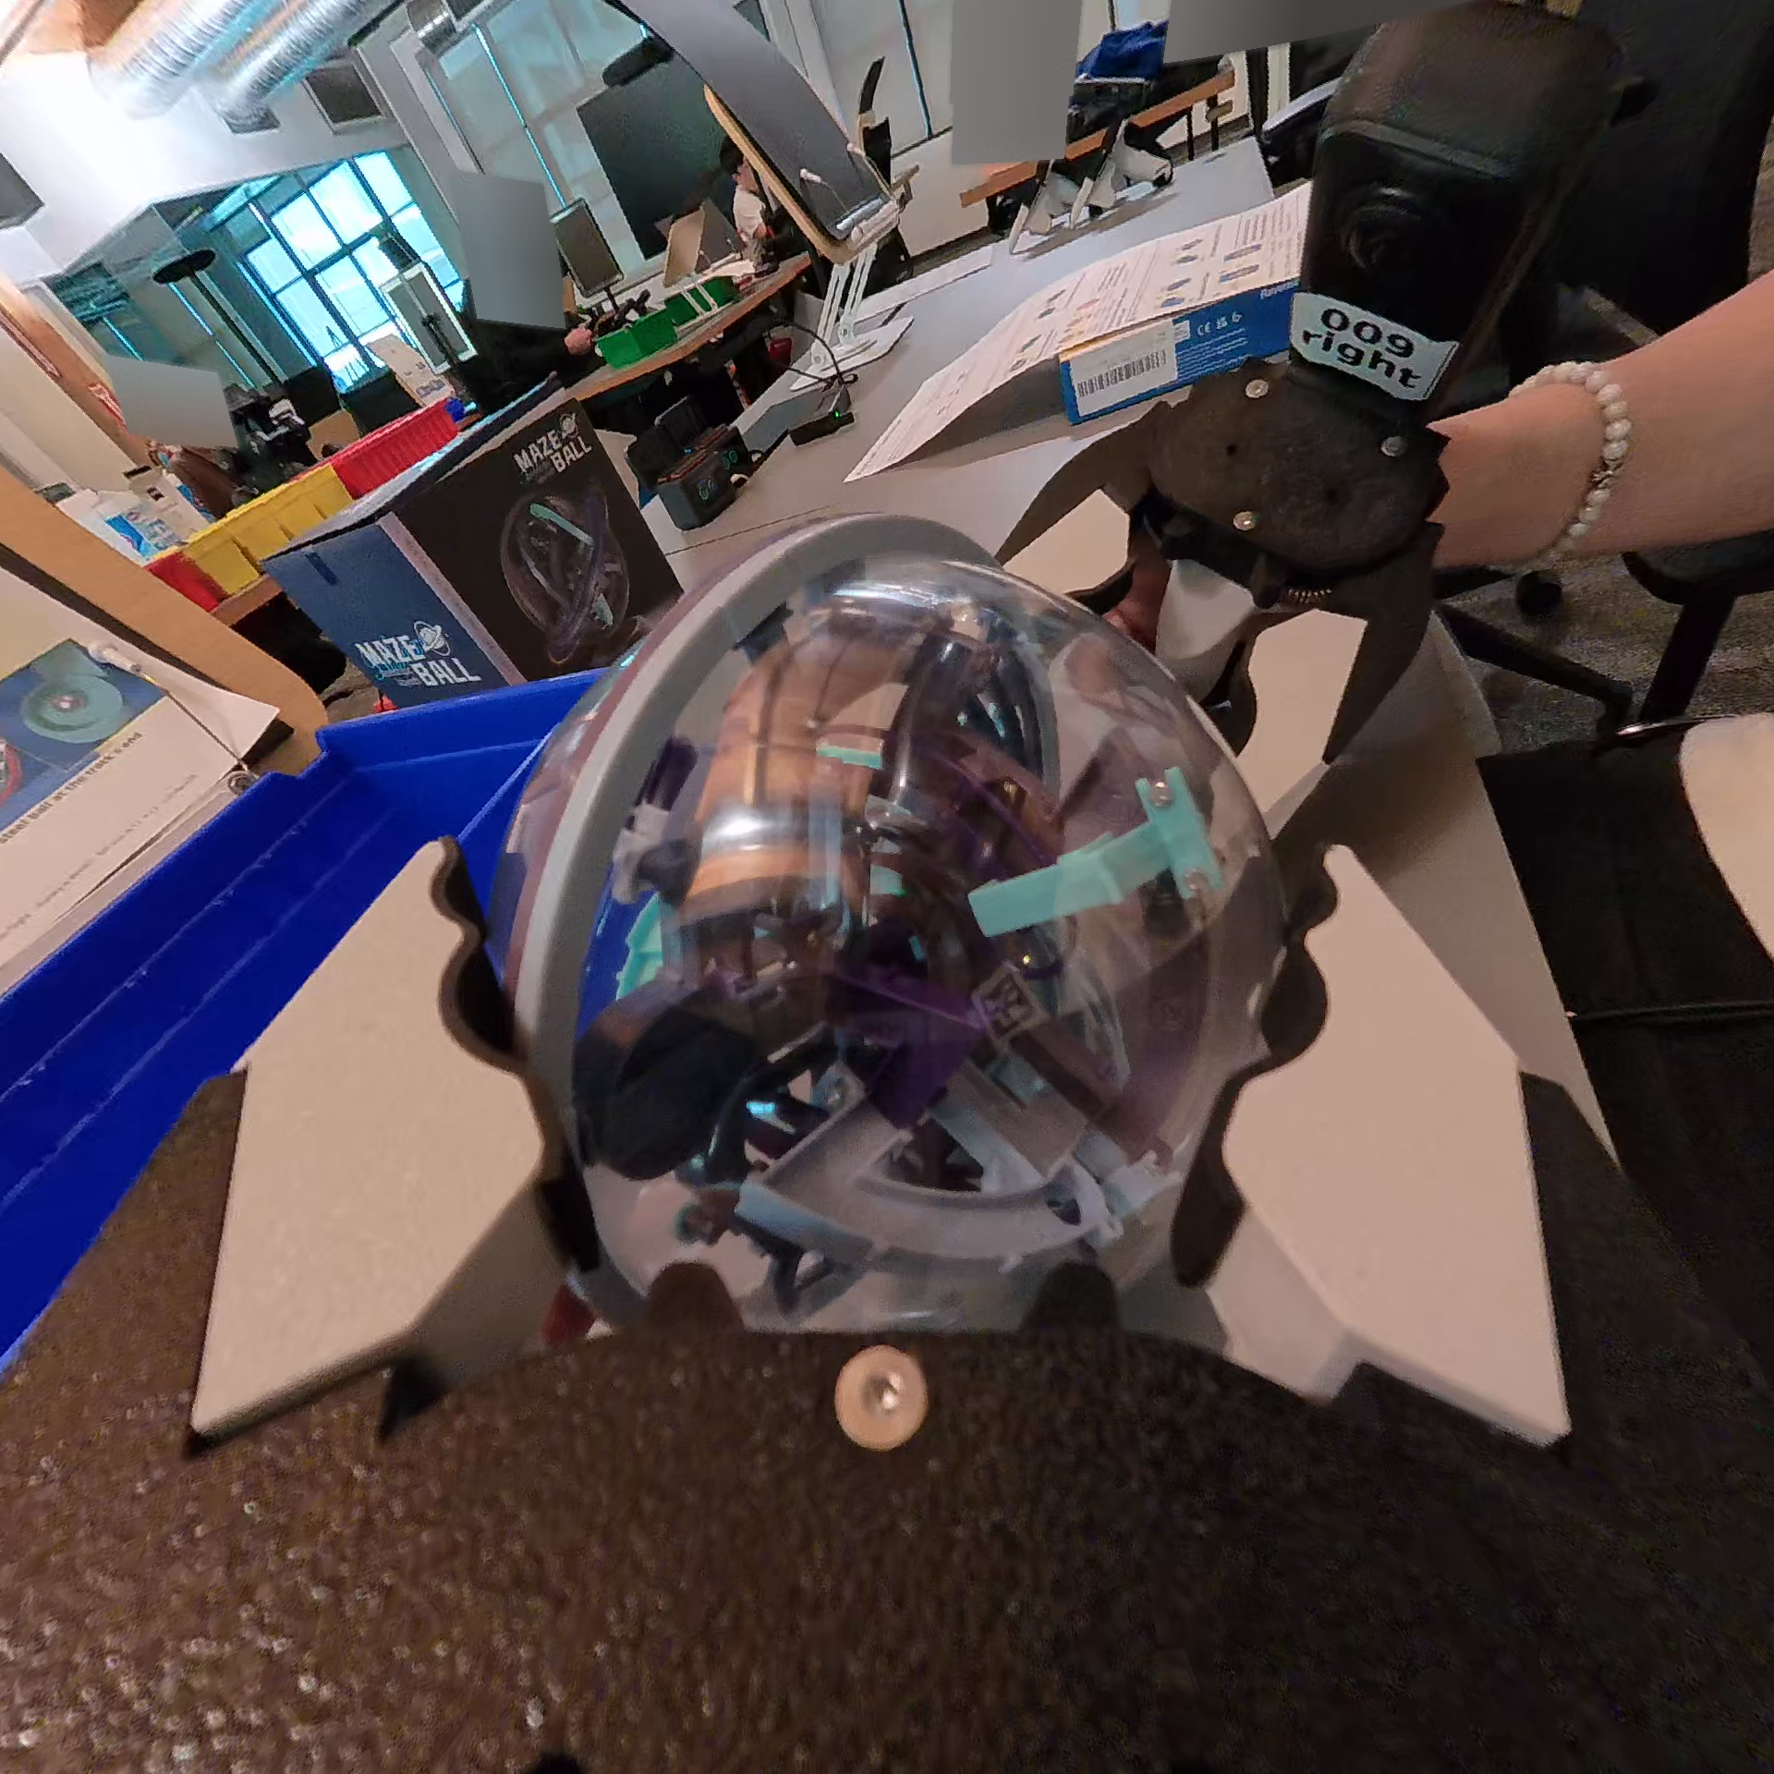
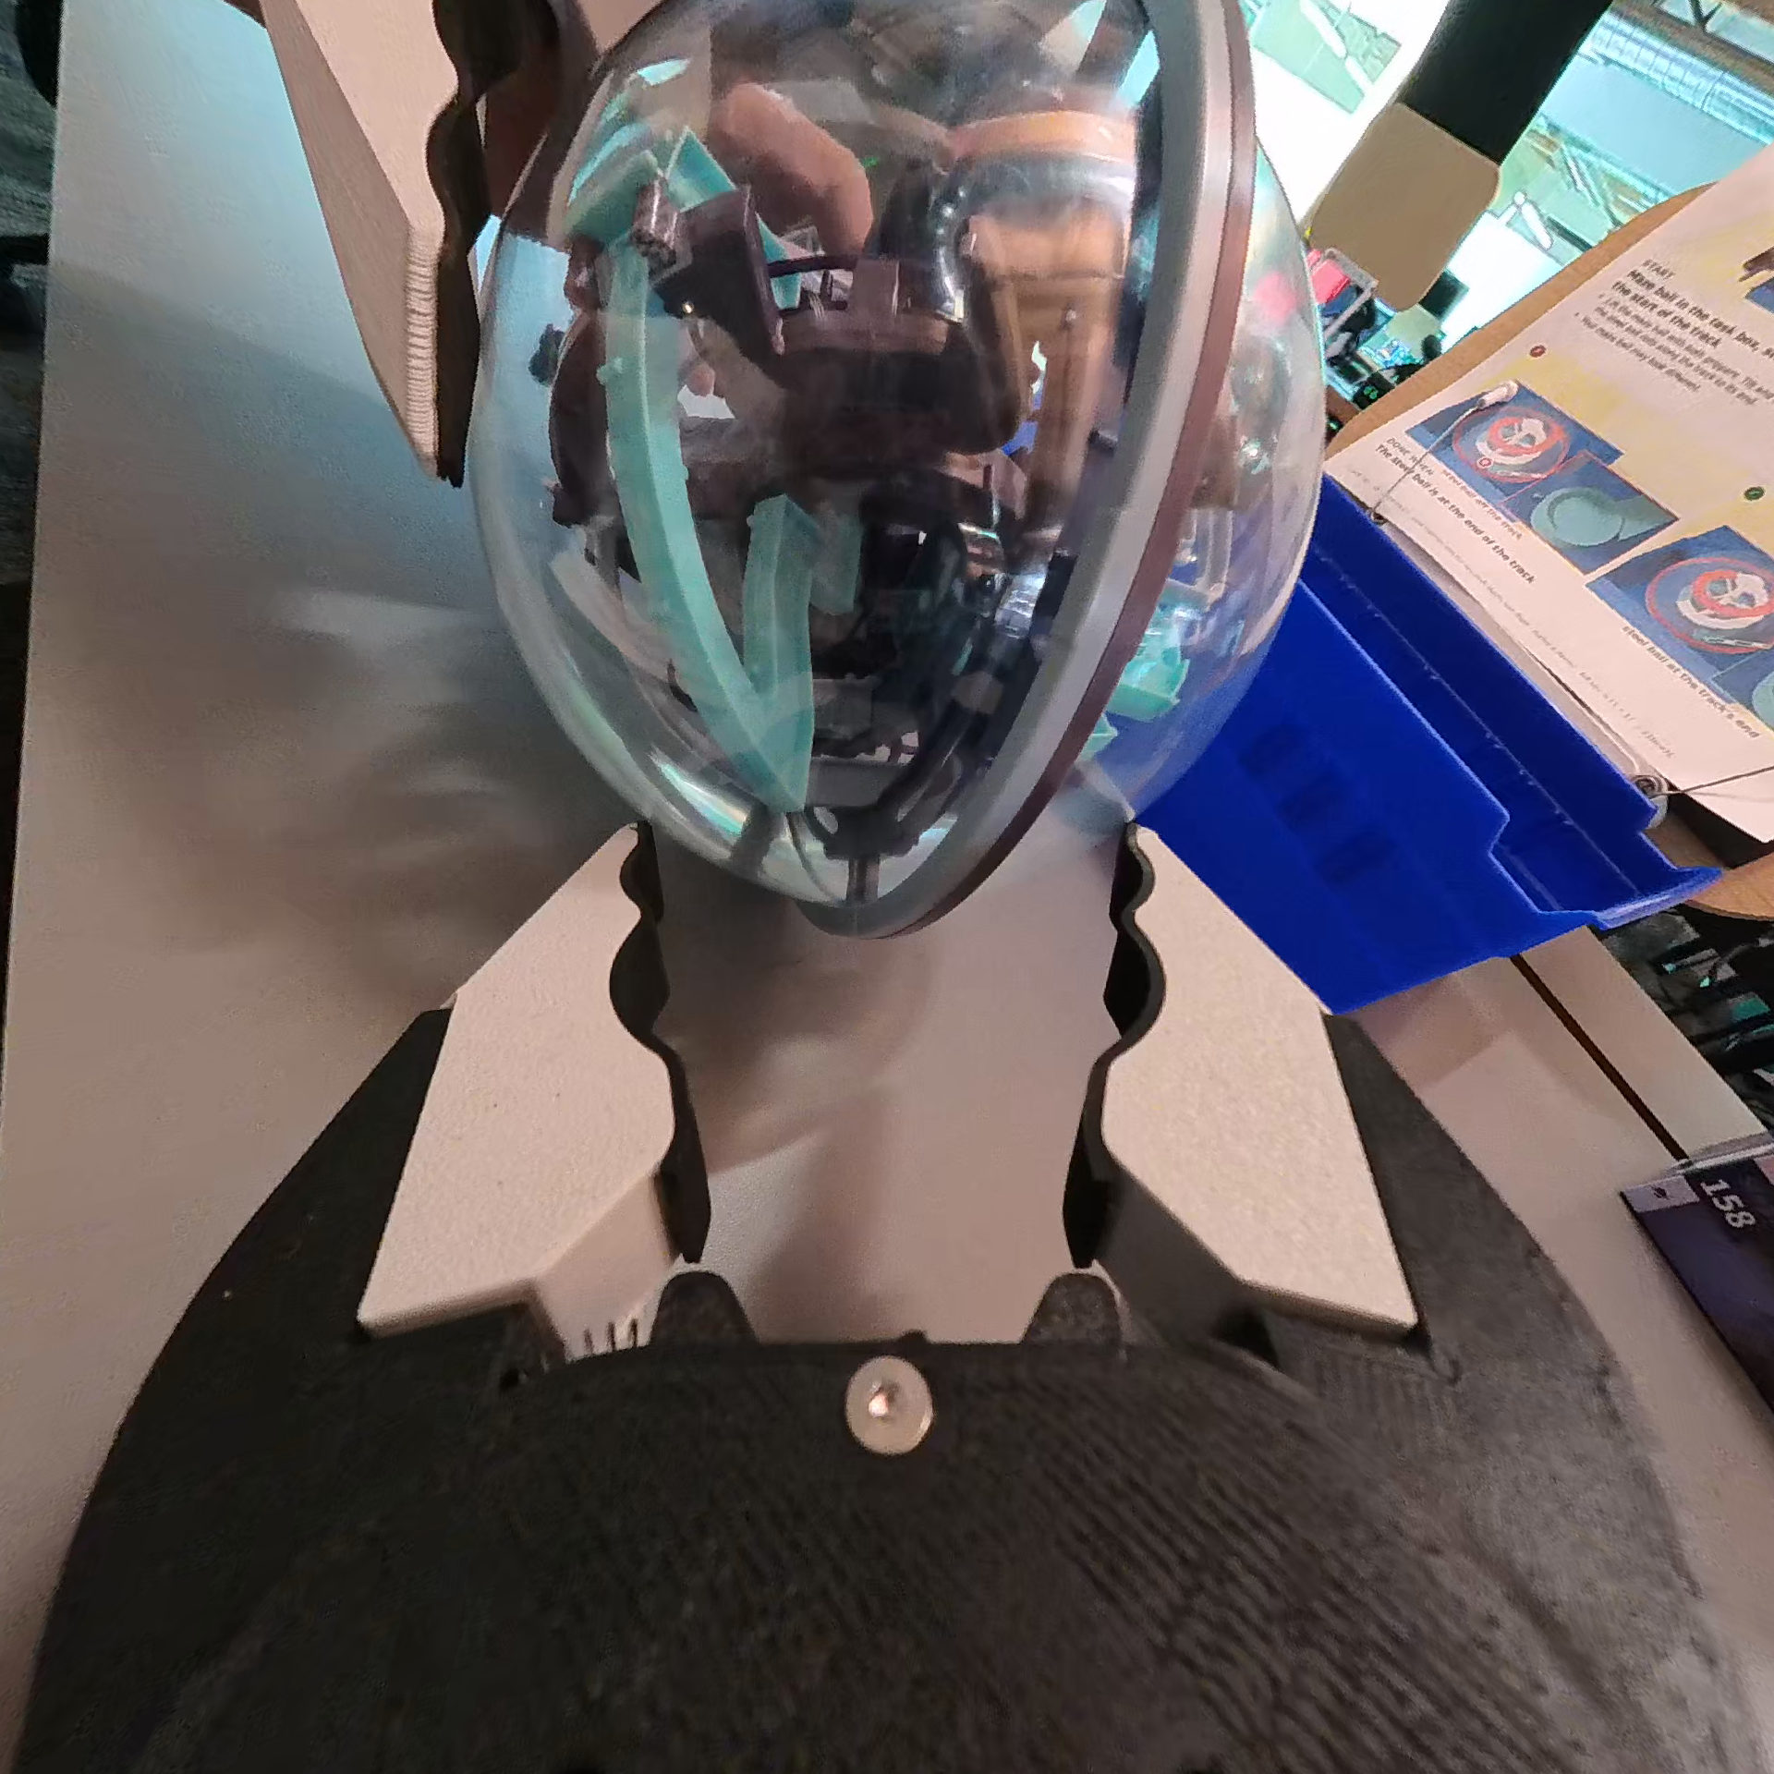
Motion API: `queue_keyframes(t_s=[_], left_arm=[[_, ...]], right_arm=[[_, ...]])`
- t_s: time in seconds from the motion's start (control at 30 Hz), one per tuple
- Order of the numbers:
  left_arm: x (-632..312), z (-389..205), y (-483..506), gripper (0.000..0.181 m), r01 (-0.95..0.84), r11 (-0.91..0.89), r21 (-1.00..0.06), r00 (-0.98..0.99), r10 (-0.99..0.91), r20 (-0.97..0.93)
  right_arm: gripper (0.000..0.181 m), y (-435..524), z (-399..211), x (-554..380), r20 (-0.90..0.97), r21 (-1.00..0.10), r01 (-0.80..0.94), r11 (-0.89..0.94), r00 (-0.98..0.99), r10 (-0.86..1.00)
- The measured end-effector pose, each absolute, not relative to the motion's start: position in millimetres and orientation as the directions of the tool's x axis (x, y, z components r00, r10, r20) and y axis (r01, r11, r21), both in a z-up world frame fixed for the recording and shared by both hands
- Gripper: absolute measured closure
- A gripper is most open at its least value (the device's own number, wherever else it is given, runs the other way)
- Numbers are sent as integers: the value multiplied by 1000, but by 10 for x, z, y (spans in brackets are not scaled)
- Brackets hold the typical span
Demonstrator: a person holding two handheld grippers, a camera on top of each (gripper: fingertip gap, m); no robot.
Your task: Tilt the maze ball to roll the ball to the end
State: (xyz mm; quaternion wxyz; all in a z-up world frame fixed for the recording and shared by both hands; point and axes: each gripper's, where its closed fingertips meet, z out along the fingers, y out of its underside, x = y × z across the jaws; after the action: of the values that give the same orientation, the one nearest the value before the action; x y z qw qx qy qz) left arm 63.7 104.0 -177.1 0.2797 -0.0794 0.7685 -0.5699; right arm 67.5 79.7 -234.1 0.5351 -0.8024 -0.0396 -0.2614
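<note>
Between the two white fingers of the left gripper [image 1: 888,1037], in the left wrist view, sits the maze ball [image 1: 883,922], a clear sphere with a grey seam ring and teal and purple tracks inside; the wavy black pads press its sides, so this gripper clamps it. It is held over the grey table [image 1: 960,480], beside a blue bin [image 1: 192,922]. Behind stand the toy's dark box [image 1: 480,566] and an instruction sheet [image 1: 1104,326]. The right gripper [image 1: 1267,730] hangs beyond the sphere, held by a hand [image 1: 1498,480] wearing a pearl bracelet.

From the right wrist view, the right gripper [image 2: 888,1037] is spread apart with only tabletop between its fingers; the maze ball [image 2: 864,461] sits just past its tips, a left finger [image 2: 384,240] against it, the blue bin [image 2: 1392,787] alongside. The small rolling ball cannot be made out.
</note>
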Motion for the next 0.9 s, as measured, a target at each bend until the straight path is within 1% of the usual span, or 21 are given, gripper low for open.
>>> queue_keyframes(t_s=[0.3, 0.9], left_arm=[[649, -1772, 1029, 24, 188, 349, -918, -827, -448, -339], [778, -1787, 964, 24, 62, 427, -902, -818, -495, -291]], right_arm=[[89, 794, -2352, 691, 462, -836, 340, -431, 860, -217], [89, 759, -2448, 828, 457, -815, 309, -489, 862, -217]])
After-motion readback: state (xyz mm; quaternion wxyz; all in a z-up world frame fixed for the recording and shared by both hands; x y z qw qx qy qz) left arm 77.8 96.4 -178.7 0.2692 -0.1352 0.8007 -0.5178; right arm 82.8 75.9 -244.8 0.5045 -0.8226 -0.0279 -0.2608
